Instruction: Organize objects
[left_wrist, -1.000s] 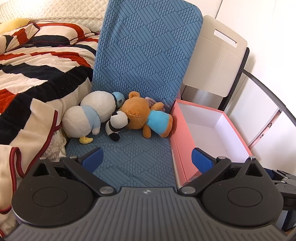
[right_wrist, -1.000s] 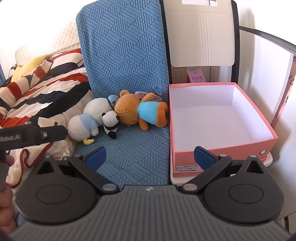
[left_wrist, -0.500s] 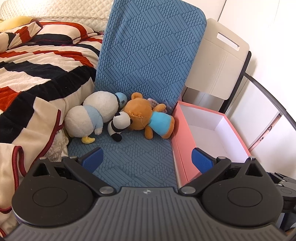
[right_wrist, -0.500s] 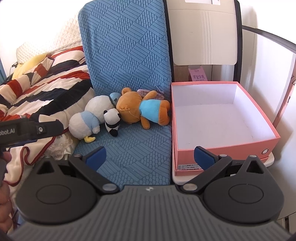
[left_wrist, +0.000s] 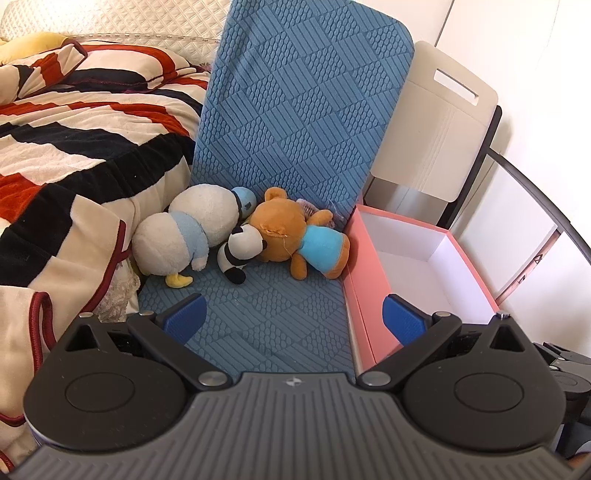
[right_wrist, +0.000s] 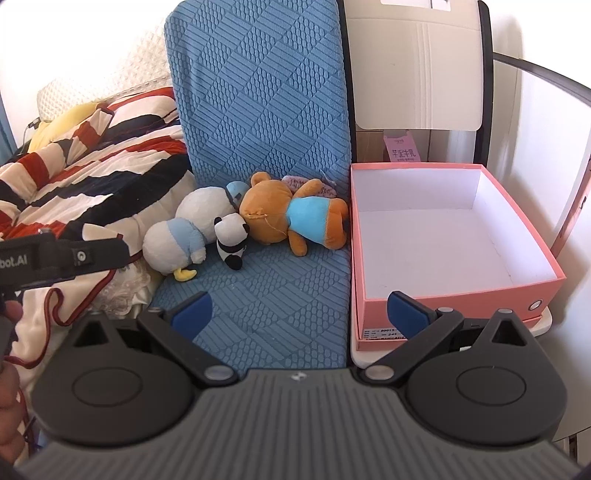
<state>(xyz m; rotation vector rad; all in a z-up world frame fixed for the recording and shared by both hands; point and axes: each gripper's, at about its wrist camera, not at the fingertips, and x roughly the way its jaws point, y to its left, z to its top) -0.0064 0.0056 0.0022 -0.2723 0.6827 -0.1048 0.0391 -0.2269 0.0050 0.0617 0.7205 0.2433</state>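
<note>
Three plush toys lie at the back of a blue-covered seat (left_wrist: 280, 317): a white and light-blue duck (left_wrist: 184, 232) on the left, a small panda (left_wrist: 240, 251) in the middle, and a brown bear in a blue shirt (left_wrist: 295, 236) on the right. An empty pink box with a white inside (left_wrist: 424, 266) stands right of the seat. In the right wrist view I see the duck (right_wrist: 177, 240), panda (right_wrist: 231, 240), bear (right_wrist: 291, 218) and box (right_wrist: 443, 236). My left gripper (left_wrist: 293, 319) and right gripper (right_wrist: 301, 310) are open, empty, short of the toys.
A bed with a red, black and cream striped blanket (left_wrist: 74, 147) lies left of the seat. A beige folding chair back (left_wrist: 439, 133) stands behind the box. A dark curved rail (right_wrist: 546, 74) runs at the right. The left gripper's body (right_wrist: 55, 254) shows at the right wrist view's left edge.
Both grippers have moved slightly forward toward the toys and the box. Both stay open. The toys and the box have not moved.
</note>
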